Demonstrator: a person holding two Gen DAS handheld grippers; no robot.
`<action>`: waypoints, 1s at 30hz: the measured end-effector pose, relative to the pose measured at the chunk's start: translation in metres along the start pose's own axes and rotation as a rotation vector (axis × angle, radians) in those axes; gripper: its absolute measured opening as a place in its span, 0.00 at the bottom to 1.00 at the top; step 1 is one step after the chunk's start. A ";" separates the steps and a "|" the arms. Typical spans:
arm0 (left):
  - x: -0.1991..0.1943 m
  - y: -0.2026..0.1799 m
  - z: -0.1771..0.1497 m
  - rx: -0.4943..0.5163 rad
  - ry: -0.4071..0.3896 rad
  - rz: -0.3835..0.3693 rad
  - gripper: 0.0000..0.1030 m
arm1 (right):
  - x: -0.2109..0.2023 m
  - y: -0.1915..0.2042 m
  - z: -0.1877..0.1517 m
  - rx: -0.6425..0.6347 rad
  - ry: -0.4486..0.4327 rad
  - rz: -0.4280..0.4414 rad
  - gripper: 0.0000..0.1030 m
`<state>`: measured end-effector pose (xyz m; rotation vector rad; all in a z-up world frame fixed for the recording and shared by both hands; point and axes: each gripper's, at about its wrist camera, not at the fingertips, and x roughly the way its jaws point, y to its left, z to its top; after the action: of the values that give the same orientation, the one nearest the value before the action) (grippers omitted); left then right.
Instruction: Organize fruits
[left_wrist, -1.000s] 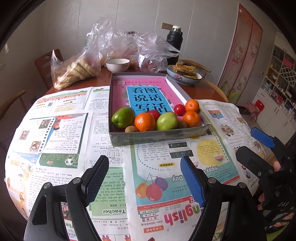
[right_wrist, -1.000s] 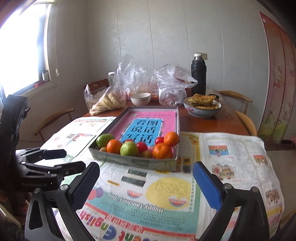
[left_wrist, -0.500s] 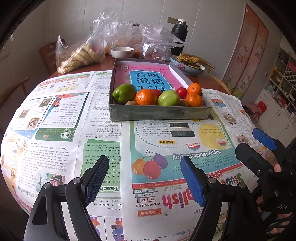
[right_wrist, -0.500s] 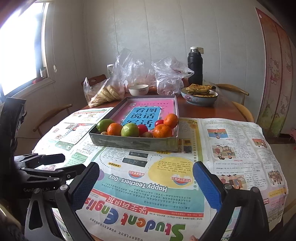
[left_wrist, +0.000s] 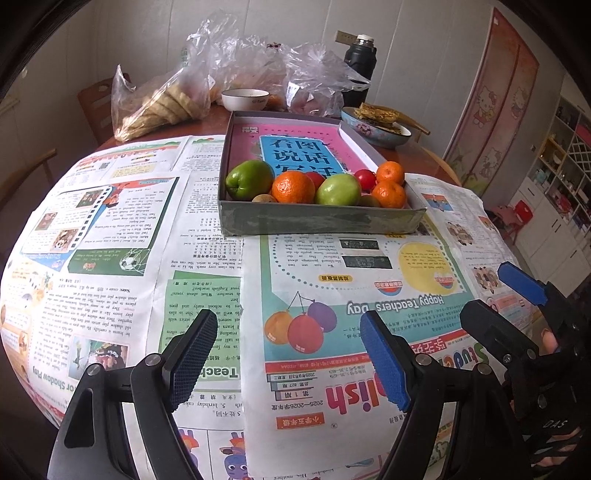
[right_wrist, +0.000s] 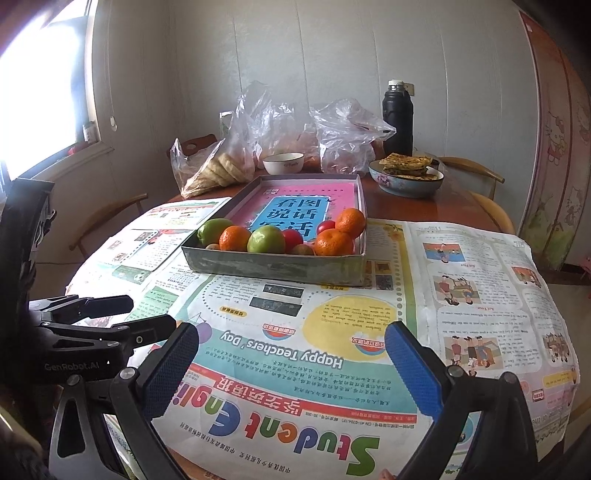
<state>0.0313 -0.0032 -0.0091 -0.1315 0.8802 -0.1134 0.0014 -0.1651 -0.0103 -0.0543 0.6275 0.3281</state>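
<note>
Newspaper (left_wrist: 207, 229) covers the desk; left view: the box (left_wrist: 317, 218) holds three oranges, two green apples, with the left claw (left_wrist: 288, 354) spread, empty. Right view: same box (right_wrist: 273, 264) beyond the spread right claw (right_wrist: 291, 363), bags (right_wrist: 347, 140) behind.

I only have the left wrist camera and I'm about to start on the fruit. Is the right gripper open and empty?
Observer: Yes. The right gripper is open, with nothing between its pads, above the newspaper.
Operator: Is there free space to the right of the box?
Observer: Yes. To the right of the box, the cartoon page has nothing on it out to its far edge, where it droops over the table edge.
Operator: Is there anything off to my left?
Observer: A bright window in the left wall, which glares strongly in the right wrist view.
</note>
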 end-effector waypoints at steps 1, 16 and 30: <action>-0.001 -0.001 0.000 0.001 -0.003 -0.001 0.78 | 0.000 0.000 0.000 0.000 -0.001 0.000 0.99; -0.001 -0.002 0.000 0.006 -0.003 0.009 0.78 | -0.002 0.002 0.001 0.003 -0.005 0.006 0.99; -0.001 0.000 0.001 0.004 0.001 0.026 0.78 | 0.000 0.002 0.001 0.007 0.000 0.007 0.99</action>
<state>0.0317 -0.0027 -0.0082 -0.1169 0.8825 -0.0910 0.0012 -0.1634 -0.0092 -0.0457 0.6289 0.3324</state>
